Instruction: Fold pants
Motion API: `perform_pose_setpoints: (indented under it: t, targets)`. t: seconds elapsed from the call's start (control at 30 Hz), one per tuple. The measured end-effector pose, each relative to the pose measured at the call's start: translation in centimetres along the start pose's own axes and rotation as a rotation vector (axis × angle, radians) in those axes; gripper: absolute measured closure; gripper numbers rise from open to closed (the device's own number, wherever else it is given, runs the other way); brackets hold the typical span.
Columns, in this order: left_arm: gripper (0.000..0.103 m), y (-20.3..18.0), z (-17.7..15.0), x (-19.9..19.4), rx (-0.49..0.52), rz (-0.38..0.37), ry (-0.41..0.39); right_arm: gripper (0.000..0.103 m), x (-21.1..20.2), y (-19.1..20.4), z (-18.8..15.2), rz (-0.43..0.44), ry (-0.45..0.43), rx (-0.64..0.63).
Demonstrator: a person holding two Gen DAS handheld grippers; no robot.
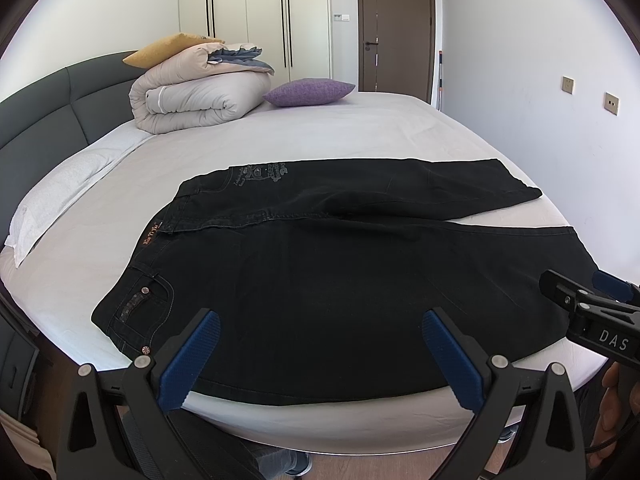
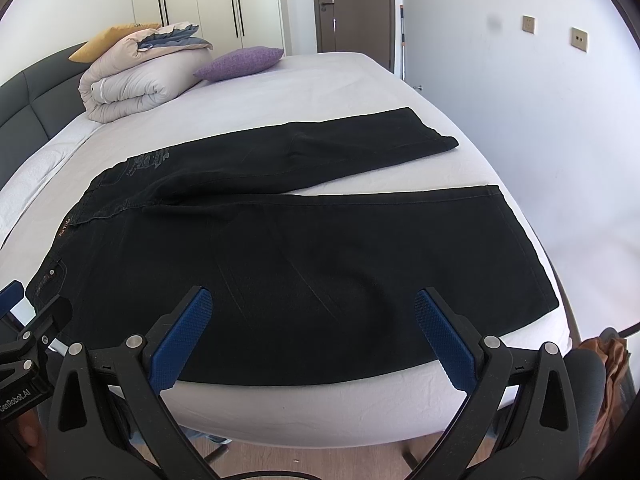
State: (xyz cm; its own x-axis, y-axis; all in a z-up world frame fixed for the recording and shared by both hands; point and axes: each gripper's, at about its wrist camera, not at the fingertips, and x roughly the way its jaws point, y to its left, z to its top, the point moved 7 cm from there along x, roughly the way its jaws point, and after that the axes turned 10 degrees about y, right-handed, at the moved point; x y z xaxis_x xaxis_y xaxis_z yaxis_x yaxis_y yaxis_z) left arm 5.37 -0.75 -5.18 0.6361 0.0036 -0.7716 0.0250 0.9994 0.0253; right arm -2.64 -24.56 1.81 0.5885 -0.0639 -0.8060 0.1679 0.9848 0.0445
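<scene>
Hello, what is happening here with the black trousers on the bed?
A person holds a gripper in each hand above the near edge of the bed. The black pants lie spread flat, waistband to the left, legs apart. The left gripper and right gripper are both open and hold nothing. No fold is made yet.

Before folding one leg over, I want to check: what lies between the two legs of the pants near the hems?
Only bare white bedsheet shows between the legs of the black pants, clearest in the right wrist view.
</scene>
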Motion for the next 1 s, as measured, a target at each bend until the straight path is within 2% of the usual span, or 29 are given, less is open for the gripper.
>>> perform_pose_setpoints:
  t: [0.57,1.0]
  targets:
    - [0.000,-0.3,-0.4,0.2,-0.001,-0.002,0.002,0.000,0.3,0.2,-0.3,0.000,0.004,-0.002]
    - [0.000,-0.6,-2.2,0.7,0.005,0.013,0.008,0.000,0.4,0.2,-0.3,0.000,0.005,-0.002]
